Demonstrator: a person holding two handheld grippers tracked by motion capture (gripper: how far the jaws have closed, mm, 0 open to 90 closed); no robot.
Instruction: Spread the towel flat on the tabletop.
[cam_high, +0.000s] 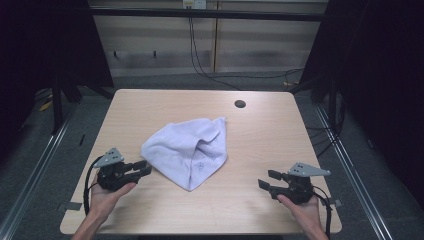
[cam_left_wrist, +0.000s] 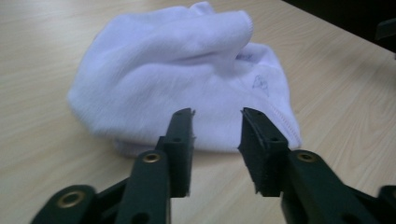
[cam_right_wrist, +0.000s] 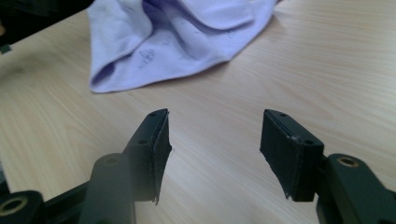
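Black jaws stand apart on the left gripper (cam_high: 142, 167), just beside a crumpled white cloth (cam_high: 187, 147) with a faint printed mark, mid-table (cam_high: 260, 140). Well apart from it, the right gripper (cam_high: 267, 180) also gapes, holding nothing.

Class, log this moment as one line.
cloth: crumpled, mid-table | left tongs: open, near cloth | right tongs: open, apart

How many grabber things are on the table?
2. The left gripper is at the table's near left, right beside the white cloth. The right gripper is at the near right, away from the cloth.
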